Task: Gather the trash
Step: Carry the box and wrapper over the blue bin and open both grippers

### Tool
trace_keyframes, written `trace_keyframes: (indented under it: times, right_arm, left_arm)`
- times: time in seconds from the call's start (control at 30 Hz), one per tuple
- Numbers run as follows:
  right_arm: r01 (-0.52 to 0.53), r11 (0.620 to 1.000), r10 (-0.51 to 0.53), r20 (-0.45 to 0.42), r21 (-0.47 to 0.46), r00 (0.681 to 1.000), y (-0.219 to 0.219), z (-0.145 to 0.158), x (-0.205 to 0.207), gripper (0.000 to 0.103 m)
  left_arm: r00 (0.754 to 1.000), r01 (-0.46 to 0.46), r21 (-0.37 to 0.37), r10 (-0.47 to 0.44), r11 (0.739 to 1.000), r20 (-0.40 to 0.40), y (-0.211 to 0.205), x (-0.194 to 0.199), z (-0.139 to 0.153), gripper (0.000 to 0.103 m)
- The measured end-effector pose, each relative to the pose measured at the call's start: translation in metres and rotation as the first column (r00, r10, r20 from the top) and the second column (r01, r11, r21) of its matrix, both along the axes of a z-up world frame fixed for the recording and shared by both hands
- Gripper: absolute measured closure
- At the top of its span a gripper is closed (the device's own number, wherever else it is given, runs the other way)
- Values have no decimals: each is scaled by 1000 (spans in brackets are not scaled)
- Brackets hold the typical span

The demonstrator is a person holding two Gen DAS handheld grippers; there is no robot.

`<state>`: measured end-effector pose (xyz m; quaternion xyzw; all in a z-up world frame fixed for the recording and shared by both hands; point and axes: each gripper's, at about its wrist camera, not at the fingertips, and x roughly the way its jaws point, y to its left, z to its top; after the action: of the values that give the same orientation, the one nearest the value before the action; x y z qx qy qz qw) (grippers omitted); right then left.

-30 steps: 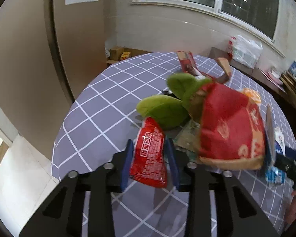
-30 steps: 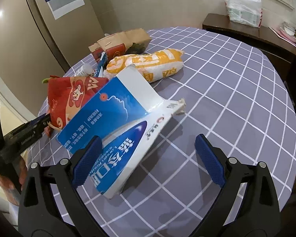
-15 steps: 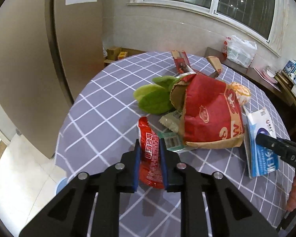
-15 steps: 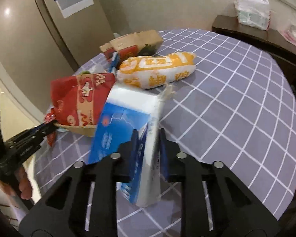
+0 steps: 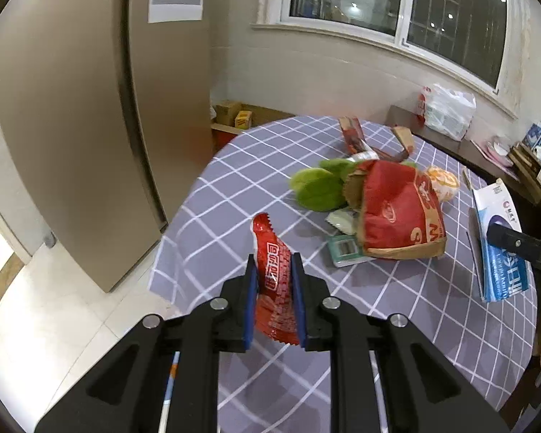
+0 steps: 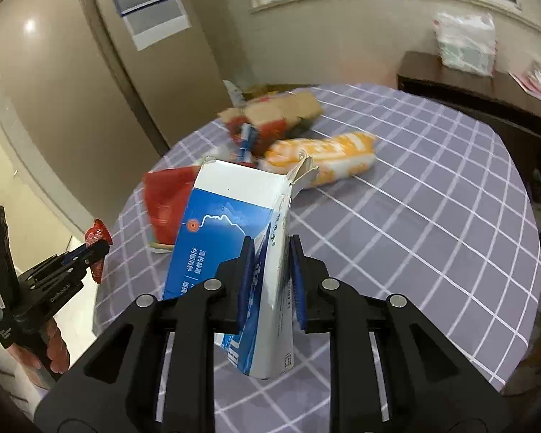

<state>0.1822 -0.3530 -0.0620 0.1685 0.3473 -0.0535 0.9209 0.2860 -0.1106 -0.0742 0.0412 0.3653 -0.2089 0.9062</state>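
Note:
My left gripper (image 5: 273, 270) is shut on a red snack wrapper (image 5: 272, 258) and holds it above the near edge of the round table (image 5: 234, 187). The wrapper also shows in the right wrist view (image 6: 96, 238). My right gripper (image 6: 268, 252) is shut on a flattened blue and white carton (image 6: 231, 223), lifted off the table; the carton also shows in the left wrist view (image 5: 501, 252). A red paper bag (image 5: 400, 213), green leaves (image 5: 315, 189), a small green pack (image 5: 344, 249) and an orange bag (image 6: 324, 155) lie on the checked cloth.
A brown paper bag with scraps (image 6: 277, 115) lies at the table's far side. A tall beige fridge (image 5: 90, 108) stands left of the table. A dark sideboard (image 6: 469, 90) with a white plastic bag (image 6: 465, 43) runs under the window. Tiled floor (image 5: 36, 306) lies below left.
Both grippers closed on their items about a second ago, the left on the wrapper, the right on the carton. Both have since lifted them up and back from the table.

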Motion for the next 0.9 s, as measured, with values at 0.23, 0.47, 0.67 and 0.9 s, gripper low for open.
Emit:
trace_keyframes:
  times: [0.23, 0.47, 0.67, 0.9]
  right_arm:
    - [-93, 996, 93, 2, -19, 996, 45, 10, 21, 83]
    - [-220, 975, 220, 0, -31, 976, 101, 14, 47, 83]
    - [-318, 948, 317, -20, -31, 948, 149, 11, 70, 83]
    - [-419, 908, 416, -66, -30, 907, 206, -2, 96, 83]
  left_arm:
    - [996, -86, -2, 86, 996, 28, 43, -5, 10, 86]
    - [978, -205, -1, 205, 979, 27, 103, -6, 11, 86]
    - [953, -304, 3, 304, 953, 3, 150, -5, 5, 86]
    - [919, -392, 14, 392, 920, -39, 196, -3, -10, 86]
